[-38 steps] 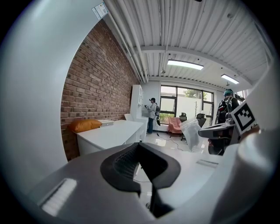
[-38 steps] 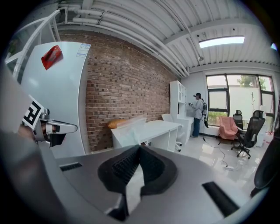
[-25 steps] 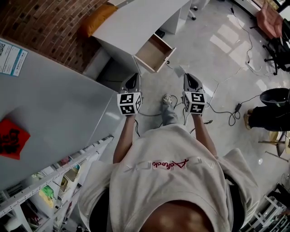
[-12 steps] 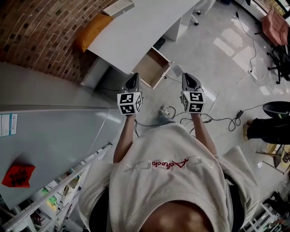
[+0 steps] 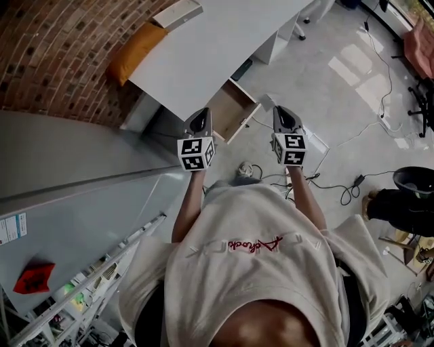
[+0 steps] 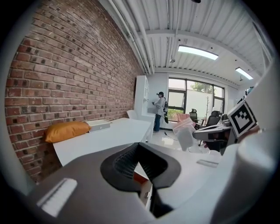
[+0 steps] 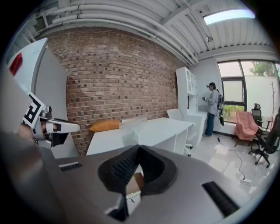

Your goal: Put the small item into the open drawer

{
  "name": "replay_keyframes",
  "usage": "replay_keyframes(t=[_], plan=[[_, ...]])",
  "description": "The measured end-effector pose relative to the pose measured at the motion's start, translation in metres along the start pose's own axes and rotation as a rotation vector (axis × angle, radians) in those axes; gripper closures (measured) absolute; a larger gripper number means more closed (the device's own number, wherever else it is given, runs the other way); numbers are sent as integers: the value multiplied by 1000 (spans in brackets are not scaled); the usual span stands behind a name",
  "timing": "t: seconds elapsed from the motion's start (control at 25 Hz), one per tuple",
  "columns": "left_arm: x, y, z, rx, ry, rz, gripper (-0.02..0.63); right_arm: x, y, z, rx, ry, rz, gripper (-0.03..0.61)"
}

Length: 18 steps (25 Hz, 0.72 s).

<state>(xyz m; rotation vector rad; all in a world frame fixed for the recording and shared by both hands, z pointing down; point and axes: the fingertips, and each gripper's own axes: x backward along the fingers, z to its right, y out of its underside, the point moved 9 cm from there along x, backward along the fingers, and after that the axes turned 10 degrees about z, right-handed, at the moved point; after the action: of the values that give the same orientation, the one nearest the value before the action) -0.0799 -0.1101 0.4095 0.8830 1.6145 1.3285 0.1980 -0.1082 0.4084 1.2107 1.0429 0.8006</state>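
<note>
The open drawer [image 5: 232,108] with a wood-coloured inside juts from under the white desk [image 5: 217,47], just ahead of both grippers. My right gripper [image 5: 283,111] is shut on a small clear plastic bag [image 5: 267,101], which hangs beyond its tips to the right of the drawer. From the left gripper view the bag [image 6: 186,133] dangles from the right gripper [image 6: 209,132]. In the right gripper view the bag [image 7: 131,124] rises above the closed jaws [image 7: 138,148], with the drawer [image 7: 133,181] below. My left gripper [image 5: 199,112] is shut and holds nothing, its tips [image 6: 139,146] pointing at the desk.
An orange cushion [image 5: 135,47] and a flat white box [image 5: 178,12] lie on the desk by the brick wall. A grey cabinet [image 5: 68,196] and shelves [image 5: 81,291] stand to the left. Cables [image 5: 339,186] trail over the floor. A person [image 6: 160,109] stands far off by the window.
Both grippers have moved forward together toward the desk. The drawer now lies just beyond their tips, and the grey cabinet has slid back on the left. The bag stays in the right gripper.
</note>
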Motion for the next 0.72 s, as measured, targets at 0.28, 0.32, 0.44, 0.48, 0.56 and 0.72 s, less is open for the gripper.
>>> replay_keyframes(t=[0.28, 0.32, 0.44, 0.48, 0.56, 0.72], plan=[[-3, 11, -6, 18, -24, -39, 604, -18, 4, -2, -4, -35, -27, 566], [-3, 13, -7, 18, -23, -44, 604, -19, 7, -3, -7, -36, -33, 567], [-3, 18, -17, 25, -26, -58, 604, -26, 14, -7, -13, -34, -51, 566], [-2, 19, -20, 27, -27, -61, 604, -28, 15, -9, -13, -33, -56, 566], [-1, 23, -26, 32, -25, -71, 604, -30, 19, -11, -13, -27, -71, 567], [3, 33, -39, 42, -15, -94, 606, -34, 31, -20, -16, -16, -105, 566]])
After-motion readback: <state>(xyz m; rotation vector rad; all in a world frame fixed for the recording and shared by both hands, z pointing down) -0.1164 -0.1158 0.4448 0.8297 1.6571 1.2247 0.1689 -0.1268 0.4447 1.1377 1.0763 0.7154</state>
